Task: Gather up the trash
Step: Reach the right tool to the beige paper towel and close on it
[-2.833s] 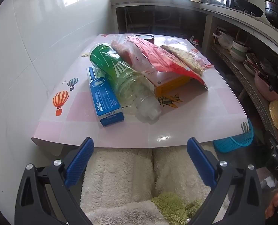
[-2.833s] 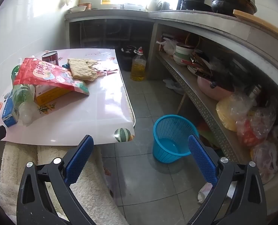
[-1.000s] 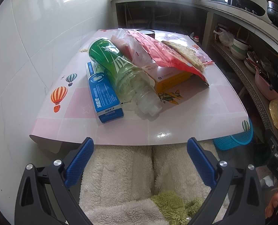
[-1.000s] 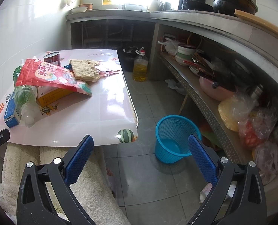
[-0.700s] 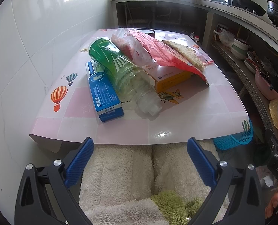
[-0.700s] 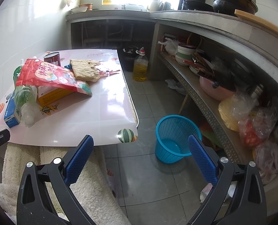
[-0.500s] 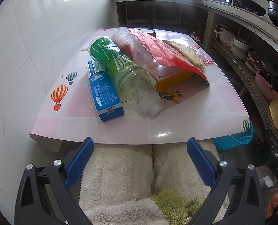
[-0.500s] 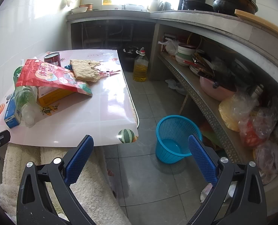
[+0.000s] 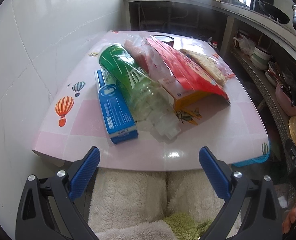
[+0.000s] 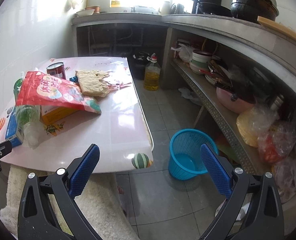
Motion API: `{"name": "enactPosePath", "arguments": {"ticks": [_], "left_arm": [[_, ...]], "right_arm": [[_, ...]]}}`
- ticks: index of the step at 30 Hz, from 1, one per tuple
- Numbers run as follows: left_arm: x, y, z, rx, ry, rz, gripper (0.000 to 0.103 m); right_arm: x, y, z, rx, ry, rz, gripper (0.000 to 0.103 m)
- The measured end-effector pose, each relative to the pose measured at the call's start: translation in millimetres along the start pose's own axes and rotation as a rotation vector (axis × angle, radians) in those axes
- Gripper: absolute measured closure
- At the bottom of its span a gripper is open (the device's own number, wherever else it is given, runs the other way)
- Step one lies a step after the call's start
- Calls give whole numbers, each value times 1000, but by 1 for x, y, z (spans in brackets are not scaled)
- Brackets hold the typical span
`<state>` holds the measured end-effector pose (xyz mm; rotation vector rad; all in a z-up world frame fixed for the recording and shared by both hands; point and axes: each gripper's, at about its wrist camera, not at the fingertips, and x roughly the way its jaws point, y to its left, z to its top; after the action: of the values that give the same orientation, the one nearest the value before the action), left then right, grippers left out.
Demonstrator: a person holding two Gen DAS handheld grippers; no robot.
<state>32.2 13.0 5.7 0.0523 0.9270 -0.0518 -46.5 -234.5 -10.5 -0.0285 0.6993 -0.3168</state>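
Observation:
Trash lies on a pink table (image 9: 217, 136): a green plastic bottle (image 9: 132, 82) on its side, a blue box (image 9: 114, 108) left of it, an orange box (image 9: 185, 98) under a red snack bag (image 9: 187, 70), a beige crumpled wrapper (image 9: 205, 66) and a red can (image 10: 56, 70) at the back. My left gripper (image 9: 148, 162) is open and empty, just in front of the table's near edge. My right gripper (image 10: 148, 156) is open and empty, over the table's right corner. A blue mesh basket (image 10: 187, 154) stands on the floor, empty.
A white tiled wall runs along the table's left. Shelves with bowls, pans and plastic bags (image 10: 257, 124) line the right. An oil bottle (image 10: 151, 76) stands on the floor at the back. White fluffy fabric (image 9: 148, 196) lies below both grippers.
Both views have shifted slightly; the table's items sit a little higher and closer in the left wrist view. Nothing was gripped or moved.

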Motion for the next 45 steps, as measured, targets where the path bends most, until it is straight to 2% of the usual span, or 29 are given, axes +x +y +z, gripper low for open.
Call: {"name": "enactPosePath", "arguments": {"ticks": [12, 14, 18, 22, 29, 34, 37, 39, 42, 44, 45], "left_arm": [[0, 36, 55, -45, -120, 6, 6], [1, 40, 64, -46, -132, -1, 6], [6, 48, 82, -45, -155, -44, 6], [2, 50, 106, 0, -231, -107, 6], [7, 50, 141, 8, -302, -297, 6], [18, 43, 149, 12, -291, -344, 6], [25, 40, 151, 14, -263, -375, 6], [27, 39, 152, 22, -257, -379, 6], [27, 39, 152, 28, -256, -381, 6], [27, 40, 154, 30, -255, -382, 6], [28, 40, 155, 32, -255, -381, 6]], "right_arm": [[20, 18, 60, -10, -82, 63, 8], [26, 22, 71, -15, -109, 95, 8], [46, 29, 100, -19, -111, 241, 8], [79, 26, 128, 62, -17, 355, 8], [125, 52, 155, 17, 121, 542, 8], [165, 87, 180, -69, 177, 570, 16], [196, 112, 193, -131, 225, 594, 17], [219, 127, 196, -170, 281, 579, 19], [244, 139, 190, -199, 373, 565, 31], [253, 140, 185, -188, 425, 568, 52], [254, 138, 184, -179, 435, 571, 58]]}}
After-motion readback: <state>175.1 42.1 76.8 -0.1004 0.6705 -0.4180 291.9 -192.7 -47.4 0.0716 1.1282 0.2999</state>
